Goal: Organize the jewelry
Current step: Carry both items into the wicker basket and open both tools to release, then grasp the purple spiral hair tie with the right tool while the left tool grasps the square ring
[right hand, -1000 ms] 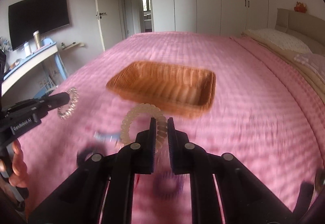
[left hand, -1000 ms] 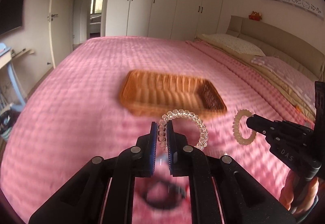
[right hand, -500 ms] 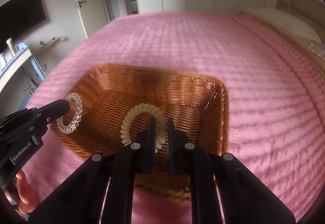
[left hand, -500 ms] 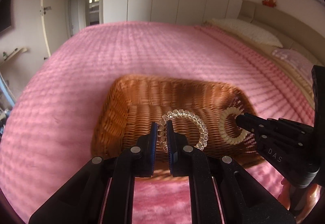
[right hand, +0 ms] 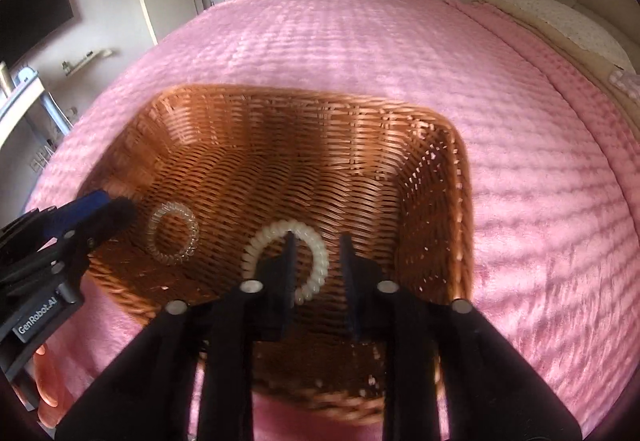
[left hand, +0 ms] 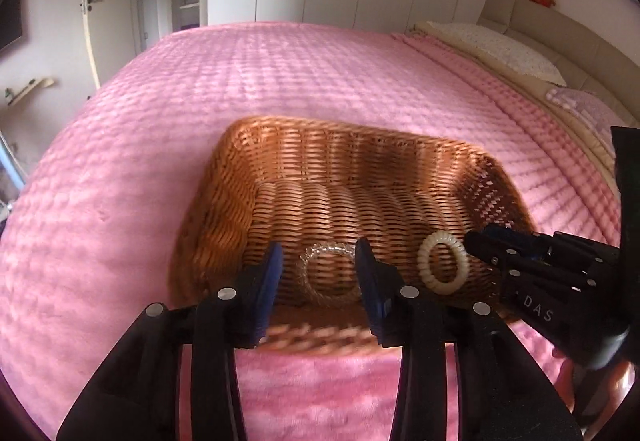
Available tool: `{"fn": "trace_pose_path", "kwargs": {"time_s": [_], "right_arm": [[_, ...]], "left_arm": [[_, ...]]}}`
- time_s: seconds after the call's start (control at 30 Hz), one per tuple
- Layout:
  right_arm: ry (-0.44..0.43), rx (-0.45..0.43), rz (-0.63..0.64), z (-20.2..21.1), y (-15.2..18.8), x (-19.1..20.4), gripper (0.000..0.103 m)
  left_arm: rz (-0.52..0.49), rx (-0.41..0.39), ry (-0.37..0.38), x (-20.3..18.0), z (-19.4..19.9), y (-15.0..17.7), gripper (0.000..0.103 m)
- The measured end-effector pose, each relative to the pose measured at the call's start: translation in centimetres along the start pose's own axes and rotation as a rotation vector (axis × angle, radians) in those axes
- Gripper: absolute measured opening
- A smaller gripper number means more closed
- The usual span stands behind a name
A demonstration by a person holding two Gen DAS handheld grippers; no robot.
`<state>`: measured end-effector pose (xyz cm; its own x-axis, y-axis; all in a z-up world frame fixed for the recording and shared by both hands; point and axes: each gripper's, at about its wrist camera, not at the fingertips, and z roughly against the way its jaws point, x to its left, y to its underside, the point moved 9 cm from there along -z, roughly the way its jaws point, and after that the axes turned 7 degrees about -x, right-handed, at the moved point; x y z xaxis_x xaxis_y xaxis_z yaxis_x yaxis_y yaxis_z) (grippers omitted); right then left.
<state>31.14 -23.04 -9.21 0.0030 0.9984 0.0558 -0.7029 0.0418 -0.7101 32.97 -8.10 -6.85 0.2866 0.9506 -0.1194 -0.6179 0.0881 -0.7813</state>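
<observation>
Release step over the wicker basket (left hand: 360, 169), which lay on the pink bedspread (left hand: 160, 145) at mid-frame in both wrist views. In the left wrist view, the left gripper (left hand: 319, 273) was seen at lower centre with its jaws opening; the clear spiral ring (left hand: 329, 275) appeared between the blue pads (left hand: 272, 281) but was not pressed by either, and it appeared blurred above the basket floor. At the right of that frame, the cream spiral ring (left hand: 443, 268) was seen just off the tips of the right gripper (left hand: 486, 241). In the right wrist view, the right gripper's jaws were likewise opening at lower centre, with the cream ring partly hidden behind the left-hand finger and no longer clamped. Whether either ring had yet settled on the weave could not be told. Both rings were judged delivered into the basket. The next move was judged to call for lifting both grippers clear of the rim without snagging a coil, then seeking any remaining pieces.
</observation>
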Motion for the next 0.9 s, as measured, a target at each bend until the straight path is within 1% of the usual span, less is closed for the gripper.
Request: {"fn": "trace_pose_path", "kwargs": {"time_s": [0.03,0.13,0.2,0.3,0.43,0.53,0.63,0.7,0.8,0.9], "right_arm": [[-0.005,-0.012,-0.001,0.8,0.0,0.0,0.032],[-0.042,-0.056,-0.003,4.0,0.2,0.5,0.033],[-0.061,-0.088,0.001,6.7,0.8,0.8,0.033],[-0.087,-0.144,0.013,10.8,2.1,1.2,0.033],[-0.084,-0.236,0.051,15.7,4.6,1.4,0.033],[-0.079,-0.292,0.062,18.3,6.9,1.3,0.033],[-0.090,-0.300,0.043,19.2,9.3,1.1,0.033],[-0.069,-0.289,0.040,19.0,11.1,0.7,0.033],[-0.060,-0.251,0.021,17.8,13.7,0.2,0.033],[-0.066,-0.196,-0.030,16.1,15.9,-0.7,0.033]], "left_arm": [[0.006,-0.008,0.010,0.0,0.7,-0.1,0.036],[0.024,-0.053,0.039,0.1,4.1,-0.4,0.037],[0.030,-0.095,0.057,0.1,7.3,-0.3,0.038],[0.025,-0.144,0.066,0.2,11.7,0.5,0.040],[0.023,-0.189,0.078,0.3,16.7,2.6,0.040],[0.027,-0.212,0.069,0.9,19.9,5.4,0.040],[0.044,-0.205,0.063,1.6,21.5,8.5,0.040],[0.055,-0.194,0.063,1.9,22.0,10.4,0.040],[0.079,-0.156,0.067,2.7,22.0,13.9,0.040],[0.086,-0.110,0.055,3.1,21.3,16.7,0.040]]}}
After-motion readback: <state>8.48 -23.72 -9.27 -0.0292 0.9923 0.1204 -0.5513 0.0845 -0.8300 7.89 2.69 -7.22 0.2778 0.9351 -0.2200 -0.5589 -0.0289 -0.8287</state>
